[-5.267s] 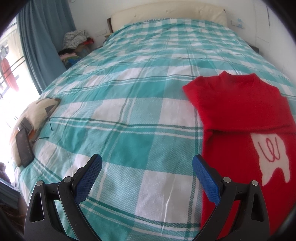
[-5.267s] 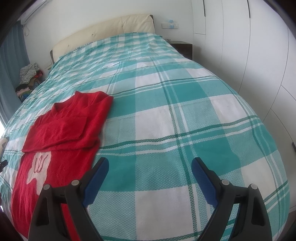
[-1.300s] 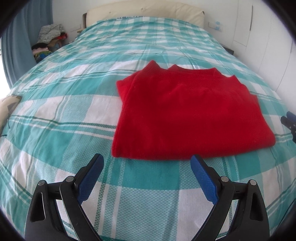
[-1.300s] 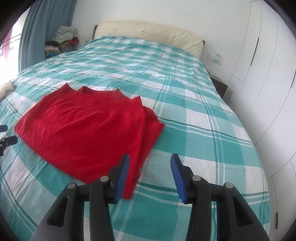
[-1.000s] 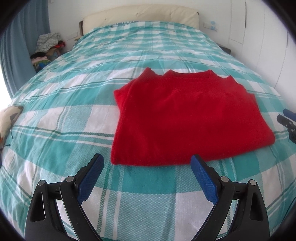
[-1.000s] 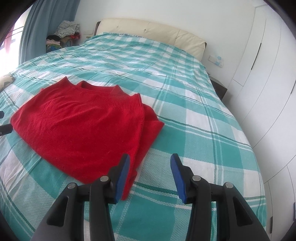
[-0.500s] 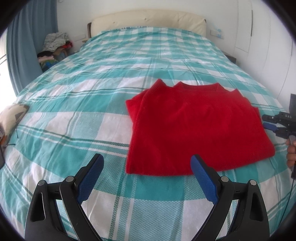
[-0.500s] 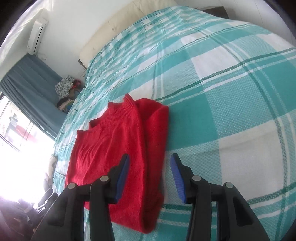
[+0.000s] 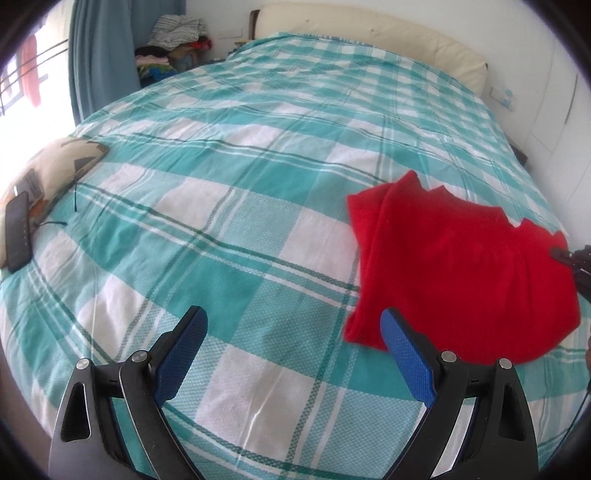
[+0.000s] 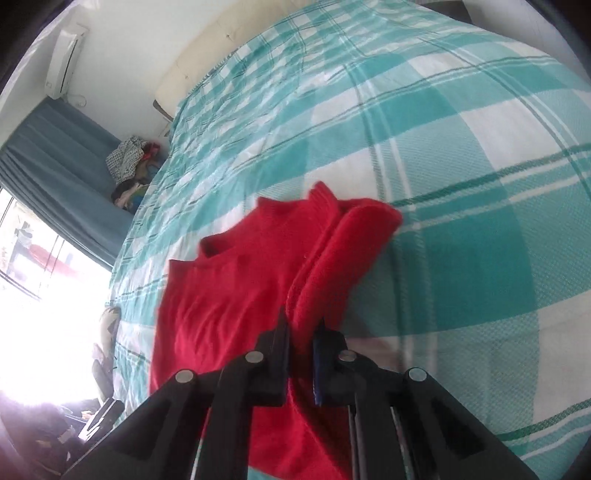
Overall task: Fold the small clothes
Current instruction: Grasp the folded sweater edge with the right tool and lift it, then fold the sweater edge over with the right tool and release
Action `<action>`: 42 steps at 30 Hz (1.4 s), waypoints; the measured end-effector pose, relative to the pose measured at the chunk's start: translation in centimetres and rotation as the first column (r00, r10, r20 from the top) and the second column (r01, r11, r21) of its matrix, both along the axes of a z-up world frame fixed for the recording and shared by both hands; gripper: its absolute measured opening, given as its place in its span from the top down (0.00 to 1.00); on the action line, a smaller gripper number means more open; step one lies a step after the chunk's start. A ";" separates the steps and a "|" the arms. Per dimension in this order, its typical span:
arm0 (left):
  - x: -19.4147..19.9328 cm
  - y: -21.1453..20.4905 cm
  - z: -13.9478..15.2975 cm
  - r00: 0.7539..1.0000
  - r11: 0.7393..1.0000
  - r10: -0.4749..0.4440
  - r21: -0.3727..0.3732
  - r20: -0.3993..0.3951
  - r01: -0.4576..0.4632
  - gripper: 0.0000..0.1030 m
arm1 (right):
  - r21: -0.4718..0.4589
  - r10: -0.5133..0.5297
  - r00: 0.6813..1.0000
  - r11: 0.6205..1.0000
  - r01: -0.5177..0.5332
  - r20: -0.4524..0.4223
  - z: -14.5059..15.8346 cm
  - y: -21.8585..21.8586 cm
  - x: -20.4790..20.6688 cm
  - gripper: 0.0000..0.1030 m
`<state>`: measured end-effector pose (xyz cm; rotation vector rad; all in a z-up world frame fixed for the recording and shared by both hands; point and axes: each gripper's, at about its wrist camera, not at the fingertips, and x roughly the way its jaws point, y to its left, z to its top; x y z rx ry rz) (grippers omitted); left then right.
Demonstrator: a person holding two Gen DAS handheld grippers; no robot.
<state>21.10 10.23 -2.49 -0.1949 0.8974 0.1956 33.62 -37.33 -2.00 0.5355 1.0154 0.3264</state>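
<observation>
1. Lying folded on the teal-and-white checked bed (image 9: 258, 229): red sweater (image 9: 454, 266), collar side toward the cream headboard (image 9: 369, 22), placed toward the right side of the bed in the left wrist view.
2. Left gripper (image 9: 291, 354): jaws spread wide, blue pads bare, held above the bed just beside the sweater's near left corner; right finger overlapping that corner in the view, contact not discernible.
3. Right gripper (image 10: 301, 332): jaws drawn nearly together, pinching the sweater's right folded edge (image 10: 332, 266), red knit filling the narrow gap between the pads; frame motion-blurred and tilted.
4. Same gripper's tip (image 9: 569, 254) visible at the right margin of the left wrist view, against the sweater's right edge.
5. Patterned cushion (image 9: 55, 170) at the left edge of the bed, with a dark phone (image 9: 16, 230) lying against it.
6. Background: blue curtain (image 9: 107, 51), heap of clothes (image 9: 173, 40) in the corner beside the headboard, wall air conditioner (image 10: 64, 55), white wardrobe doors (image 9: 565, 110) at right.
</observation>
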 end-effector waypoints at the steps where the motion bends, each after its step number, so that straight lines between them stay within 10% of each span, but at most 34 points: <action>1: -0.2 0.8 0.2 1.000 1.000 0.023 -0.010 0.005 -0.023 0.07 | -0.002 0.022 1.000 1.000 -0.022 0.007 1.2 1.7 0.3 0.91; 7: -0.7 4.6 0.0 0.989 0.987 0.147 -0.063 -0.006 -0.147 0.07 | -0.032 0.153 0.988 0.988 -0.152 0.035 4.2 13.3 2.1 0.91; 16: -0.6 6.4 -0.4 0.984 0.979 0.179 -0.091 -0.021 -0.180 0.07 | -0.128 0.214 0.977 0.968 -0.215 -0.021 -2.3 24.6 2.6 0.89; 20: -0.6 6.9 -0.3 0.984 0.976 0.178 -0.120 -0.025 -0.179 0.07 | 0.033 0.310 0.944 0.951 -0.308 -0.110 -5.2 26.0 2.2 0.61; 25: -0.9 7.1 0.1 0.985 0.975 0.173 -0.138 -0.016 -0.174 0.07 | 0.207 0.398 0.917 0.899 -0.385 -0.028 -2.4 24.3 0.3 0.58; 30: -1.0 7.0 0.1 0.986 0.975 0.168 -0.146 -0.017 -0.168 0.07 | -0.234 0.364 0.928 0.912 -0.337 0.082 0.5 22.0 -1.9 0.58; 38: -1.2 6.2 -0.1 0.985 0.981 0.172 -0.093 -0.005 -0.171 0.07 | -0.612 0.558 0.826 0.682 -0.401 0.081 -5.9 29.4 -7.5 0.58; 42: -1.4 6.6 -0.4 0.982 0.980 0.190 -0.060 -0.005 -0.190 0.07 | -0.552 0.601 0.790 0.701 -0.451 0.119 -4.3 29.0 -8.7 0.59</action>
